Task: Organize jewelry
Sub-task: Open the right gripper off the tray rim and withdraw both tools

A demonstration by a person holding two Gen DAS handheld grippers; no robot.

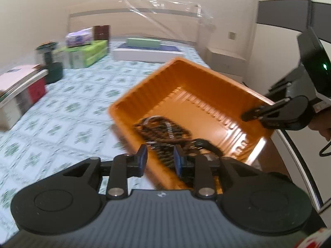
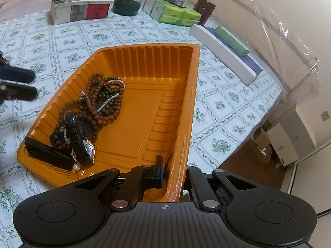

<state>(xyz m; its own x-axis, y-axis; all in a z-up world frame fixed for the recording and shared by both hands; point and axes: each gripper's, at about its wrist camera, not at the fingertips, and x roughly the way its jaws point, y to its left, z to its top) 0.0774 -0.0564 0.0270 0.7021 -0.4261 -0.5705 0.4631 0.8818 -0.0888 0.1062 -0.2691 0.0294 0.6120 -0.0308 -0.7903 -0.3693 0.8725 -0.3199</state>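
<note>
The jewelry [image 2: 93,111], bead strands, a watch and a pearl, lies heaped in one end of the orange tray [image 2: 144,66], which sits tilted above the patterned desk [image 2: 217,103]. Your right gripper [image 2: 171,173] has its jaws clamped on the tray's wall. Your left gripper [image 1: 160,157] hangs with jaws parted over the beads. You seem mid-sorting; next, lower the left jaws onto one strand.

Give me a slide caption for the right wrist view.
Right gripper clamps the rim of an orange tray holding bead bracelets and a wristwatch.
</note>
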